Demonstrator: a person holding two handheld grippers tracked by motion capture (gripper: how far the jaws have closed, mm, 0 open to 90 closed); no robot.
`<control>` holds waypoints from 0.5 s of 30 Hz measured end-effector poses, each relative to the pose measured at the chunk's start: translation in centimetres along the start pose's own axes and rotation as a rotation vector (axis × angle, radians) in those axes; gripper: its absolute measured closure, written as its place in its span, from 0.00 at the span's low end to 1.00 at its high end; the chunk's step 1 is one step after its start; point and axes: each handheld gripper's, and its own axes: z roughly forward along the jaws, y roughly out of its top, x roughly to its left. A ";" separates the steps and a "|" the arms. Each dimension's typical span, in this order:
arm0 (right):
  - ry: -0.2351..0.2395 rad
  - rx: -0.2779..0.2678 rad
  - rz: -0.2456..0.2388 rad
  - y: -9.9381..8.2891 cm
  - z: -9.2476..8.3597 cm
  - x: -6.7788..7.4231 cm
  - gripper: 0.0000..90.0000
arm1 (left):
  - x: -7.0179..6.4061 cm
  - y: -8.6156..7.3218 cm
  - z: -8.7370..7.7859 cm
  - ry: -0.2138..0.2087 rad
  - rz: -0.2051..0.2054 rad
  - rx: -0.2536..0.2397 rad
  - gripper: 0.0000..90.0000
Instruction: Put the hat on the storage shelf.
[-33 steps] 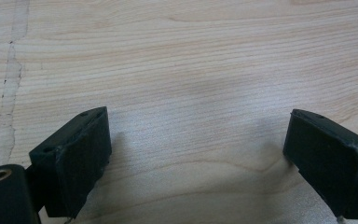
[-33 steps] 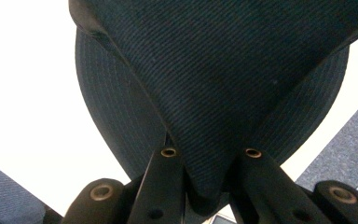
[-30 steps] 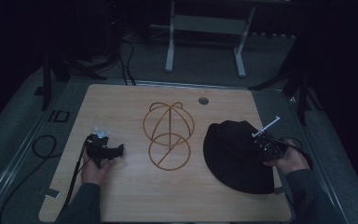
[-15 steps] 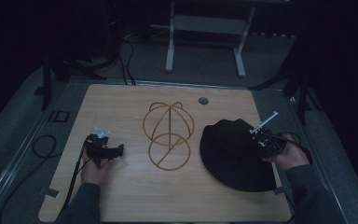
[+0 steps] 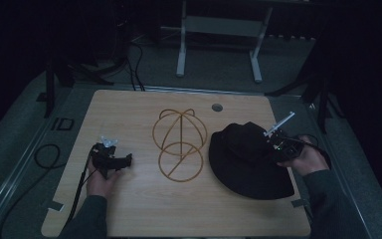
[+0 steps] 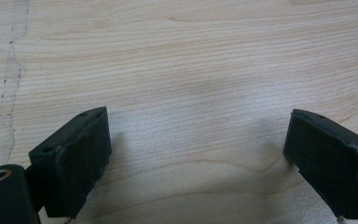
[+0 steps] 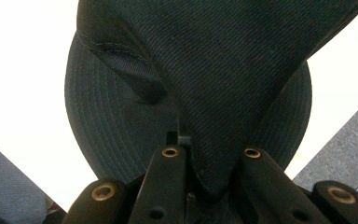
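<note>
A black brimmed hat (image 5: pixel 246 162) lies on the right side of the wooden table (image 5: pixel 129 107). My right gripper (image 5: pixel 272 144) is shut on a fold of the hat's crown (image 7: pixel 205 70), and the cloth is bunched between its jaws (image 7: pixel 210 156) and pulled up off the brim. At the table's centre lies a gold wire frame (image 5: pixel 180 144) made of a dome and a ring. My left gripper (image 5: pixel 126 161) rests on the table's left side, held by a hand. Its jaws (image 6: pixel 196 154) stand wide apart over bare wood.
A round cable hole (image 5: pixel 217 107) sits near the table's far edge. A cable loop (image 5: pixel 45 154) lies on the floor at the left. A white metal stand (image 5: pixel 219 45) is behind the table. Grey floor borders the table's right edge.
My right hand has risen a little and drawn the hat's crown up with it. The left gripper has stayed in place.
</note>
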 end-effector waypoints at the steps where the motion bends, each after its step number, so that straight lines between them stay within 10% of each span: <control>1: 0.000 0.000 0.000 0.0 0.0 0.0 0.97 | 0.0 0.0 0.0 0.000 0.000 0.000 0.09; 15: 0.003 -0.029 -0.054 1.9 -1.6 -0.1 0.97 | 0.0 0.1 0.0 -0.004 0.003 0.002 0.09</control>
